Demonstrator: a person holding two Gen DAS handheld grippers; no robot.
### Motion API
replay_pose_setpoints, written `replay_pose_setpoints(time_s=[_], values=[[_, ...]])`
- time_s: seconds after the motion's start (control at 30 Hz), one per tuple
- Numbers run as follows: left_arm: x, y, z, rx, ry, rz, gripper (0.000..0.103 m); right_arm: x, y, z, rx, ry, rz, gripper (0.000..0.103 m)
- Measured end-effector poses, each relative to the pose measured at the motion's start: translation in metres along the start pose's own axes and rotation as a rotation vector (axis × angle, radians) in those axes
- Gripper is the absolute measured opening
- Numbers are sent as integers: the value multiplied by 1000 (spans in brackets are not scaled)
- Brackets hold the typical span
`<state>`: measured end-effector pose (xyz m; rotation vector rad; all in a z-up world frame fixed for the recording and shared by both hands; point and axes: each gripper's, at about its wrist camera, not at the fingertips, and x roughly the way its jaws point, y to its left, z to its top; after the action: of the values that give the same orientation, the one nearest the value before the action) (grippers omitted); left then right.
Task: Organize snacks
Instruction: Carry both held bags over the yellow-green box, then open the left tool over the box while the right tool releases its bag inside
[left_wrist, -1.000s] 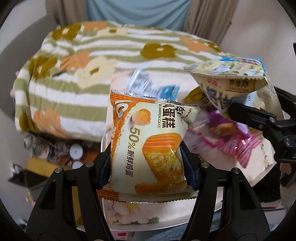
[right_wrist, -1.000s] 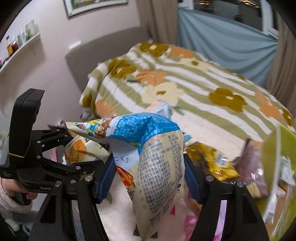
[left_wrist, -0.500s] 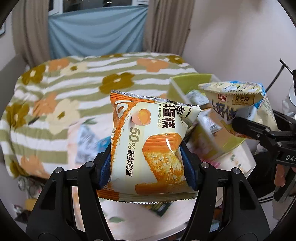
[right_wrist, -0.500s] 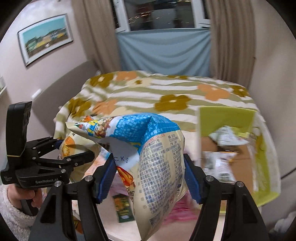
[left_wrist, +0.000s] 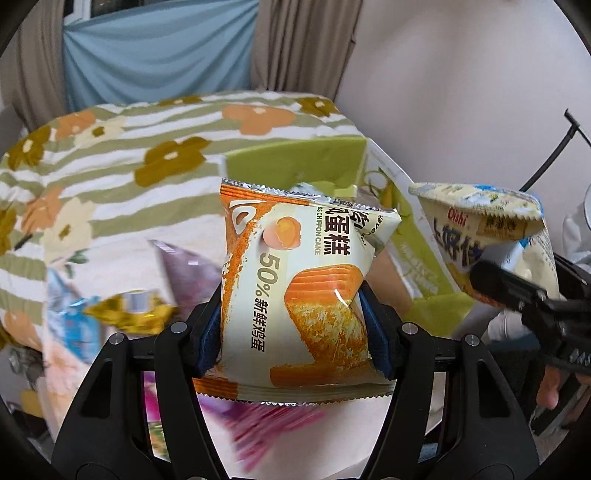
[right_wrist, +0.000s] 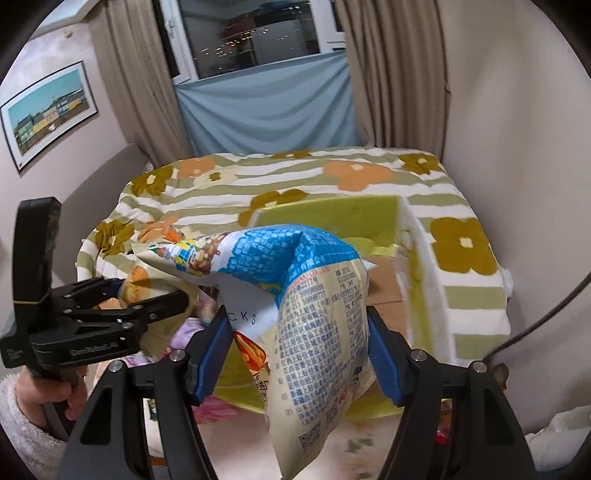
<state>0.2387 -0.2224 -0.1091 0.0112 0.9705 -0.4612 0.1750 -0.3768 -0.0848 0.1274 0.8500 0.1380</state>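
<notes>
Left hand-held gripper (left_wrist: 291, 325) is clamped on the orange-and-cream chiffon cake packet (left_wrist: 295, 291); right hand-held gripper (right_wrist: 299, 354) squeezes a blue-and-cream snack bag (right_wrist: 314, 317), both above the green cardboard box (right_wrist: 332, 218).

Behind the upright orange-and-cream chiffon cake packet (left_wrist: 295, 295) between the left fingers, the green box (left_wrist: 295, 166) is mostly hidden. Left of those fingers, the loose foil snack packets (left_wrist: 125, 314) are smeared by blur, their print unreadable. The blue-and-cream crisp bag (right_wrist: 310, 325) between the right fingers covers the box's floor, and small print on its back is illegible.
</notes>
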Motion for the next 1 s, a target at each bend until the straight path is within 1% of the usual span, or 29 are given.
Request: replay_pose_setpoints(time_s=[0.13, 0.23, 0.33, 0.37, 0.4, 0.43, 0.47, 0.57, 0.63, 0.87, 1.0], values=[[35, -24, -3, -3, 45, 6, 61, 5, -29, -8, 13, 29, 11, 65], [54, -34, -5, -7, 74, 12, 61, 6, -44, -10, 34, 37, 24, 65], [66, -42, -8, -11, 78, 8, 63, 5, -51, -12, 43, 40, 36, 65], [67, -44, -9, -7, 77, 21, 68, 5, -53, -12, 43, 40, 37, 65], [68, -45, -10, -5, 78, 47, 82, 5, -55, -12, 41, 43, 39, 65], [67, -45, -12, -6, 78, 75, 89, 5, -57, -11, 39, 45, 42, 65], [64, -43, -14, -14, 68, 89, 99, 6, -58, -10, 38, 46, 45, 65], [56, -33, -19, -55, 56, 71, 100, 8, -64, -8, 35, 45, 59, 65], [51, -26, -24, -80, 52, 73, 100, 9, -65, -7, 34, 46, 67, 65], [36, -13, -29, -122, 36, 114, 100, 28, -65, 1, 38, 77, 95, 66], [33, -9, -28, -128, 36, 135, 100, 48, -61, 10, 25, 104, 80, 66]])
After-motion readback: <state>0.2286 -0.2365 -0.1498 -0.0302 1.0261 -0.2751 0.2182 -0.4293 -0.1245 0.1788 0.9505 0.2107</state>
